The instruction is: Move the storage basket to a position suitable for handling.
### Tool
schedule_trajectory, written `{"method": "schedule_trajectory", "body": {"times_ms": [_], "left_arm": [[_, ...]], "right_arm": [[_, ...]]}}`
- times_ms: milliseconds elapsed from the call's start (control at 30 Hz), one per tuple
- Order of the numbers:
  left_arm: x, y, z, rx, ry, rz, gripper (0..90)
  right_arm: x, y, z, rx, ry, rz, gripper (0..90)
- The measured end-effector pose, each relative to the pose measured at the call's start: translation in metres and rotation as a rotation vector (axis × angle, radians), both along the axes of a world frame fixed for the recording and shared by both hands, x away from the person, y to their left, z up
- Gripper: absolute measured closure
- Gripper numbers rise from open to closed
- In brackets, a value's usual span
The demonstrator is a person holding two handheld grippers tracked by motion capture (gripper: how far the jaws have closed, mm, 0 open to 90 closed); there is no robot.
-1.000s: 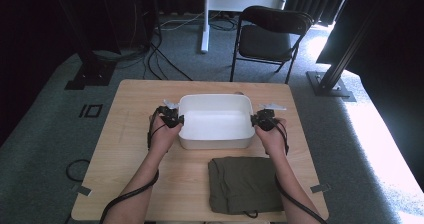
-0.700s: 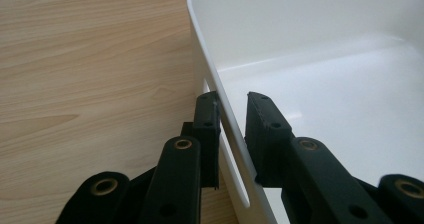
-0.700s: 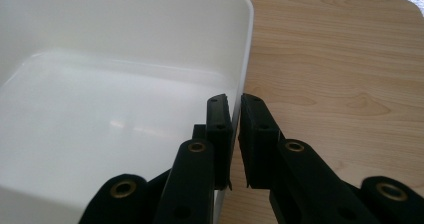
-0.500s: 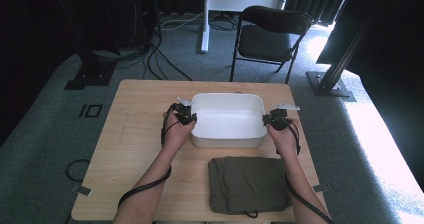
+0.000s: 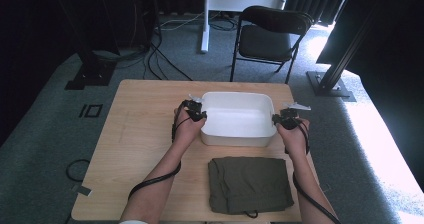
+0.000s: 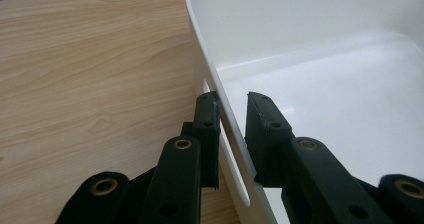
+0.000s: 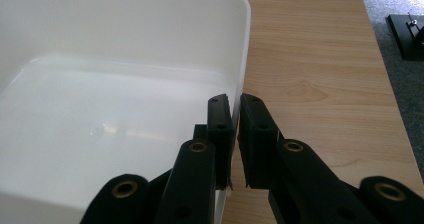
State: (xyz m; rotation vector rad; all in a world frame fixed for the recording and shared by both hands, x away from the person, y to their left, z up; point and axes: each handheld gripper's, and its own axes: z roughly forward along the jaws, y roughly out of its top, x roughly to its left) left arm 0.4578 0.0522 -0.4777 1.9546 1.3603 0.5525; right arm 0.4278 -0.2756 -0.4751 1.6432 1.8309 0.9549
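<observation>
Tub [image 5: 235,115] clamped at both end walls: left gripper [image 5: 196,115] on left rim, right gripper [image 5: 281,120] on right rim. Cloth [image 5: 248,184] near.

A white tub [image 5: 237,120] stands on the wooden table [image 5: 135,134], closer to the far edge. The left gripper [image 5: 196,112] grips its left wall and the right gripper [image 5: 281,120] grips its right wall. A folded olive cloth [image 5: 248,184] lies at the near edge, close to the tub
</observation>
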Motion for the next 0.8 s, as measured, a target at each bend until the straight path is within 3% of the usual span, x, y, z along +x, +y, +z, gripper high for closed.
{"method": "schedule_trajectory", "body": {"times_ms": [500,800], "left_arm": [[0.012,-0.016,0.0,-0.007,0.007,-0.01,76.5],[0.017,-0.012,0.001,0.002,0.009,0.0,75.9]], "right_arm": [[0.014,-0.018,0.002,0.011,0.013,-0.024,85.1],[0.026,-0.013,0.001,0.005,0.011,-0.02,85.5]]}}
